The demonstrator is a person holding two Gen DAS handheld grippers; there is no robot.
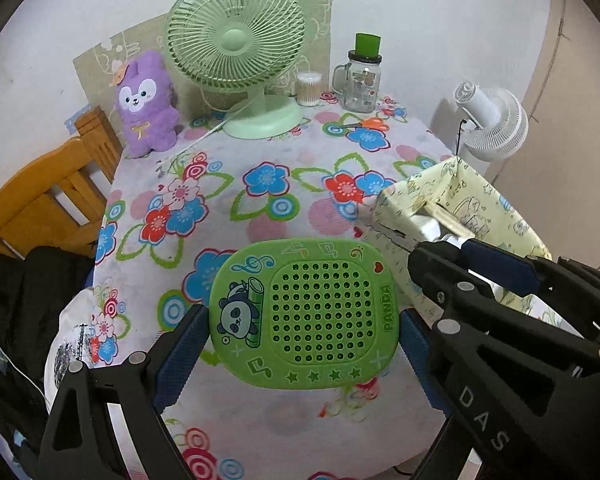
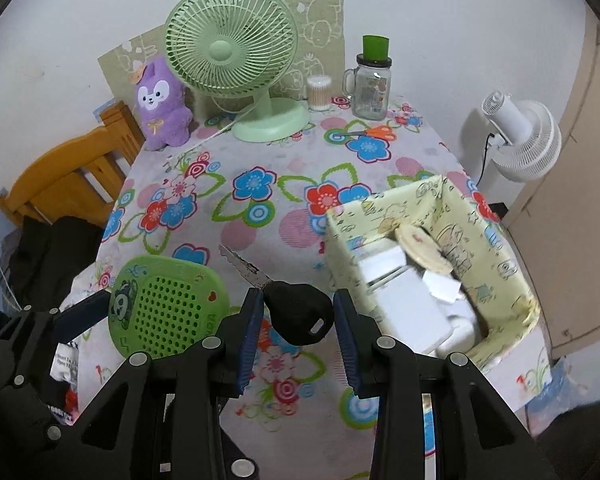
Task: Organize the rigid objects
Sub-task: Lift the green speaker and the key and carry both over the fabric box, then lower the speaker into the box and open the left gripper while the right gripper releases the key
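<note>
Two grippers are over the near end of the flowered table (image 1: 260, 152), both angled downward. The left gripper (image 1: 304, 330) stands spread wide, with its blue pads pressed on either edge of one green panda-print panel (image 1: 306, 312) — a flat perforated piece marked "PANDA" — which it holds clear of the cloth. The right gripper (image 2: 298, 318) is drawn nearly together, pinching the black head of one key (image 2: 296, 312); the toothed blade (image 2: 242, 266) points away toward the table's middle.

One storage box (image 2: 496, 240), lined in pale yellow cartoon paper, sits at the right near corner of the table, just beside the right gripper. Inside it lie several white blocks (image 2: 404, 300) and one round cream-coloured disc (image 2: 420, 250); the exact count of white pieces cannot be settled, since they overlap and blur.

At the far end, by the wall:
- one green desk fan (image 1: 236, 52)
- one purple plush toy (image 1: 146, 104)
- one tub of cotton swabs (image 1: 309, 89)
- one glass mug-jar with a green cap (image 1: 362, 80)
- one pair of orange-handled scissors (image 1: 366, 123), lying flat on the cloth

Off the table stand one white fan (image 2: 524, 140) on the right and one wooden chair (image 1: 48, 200) on the left, with dark clothing (image 1: 36, 284) heaped below it.
</note>
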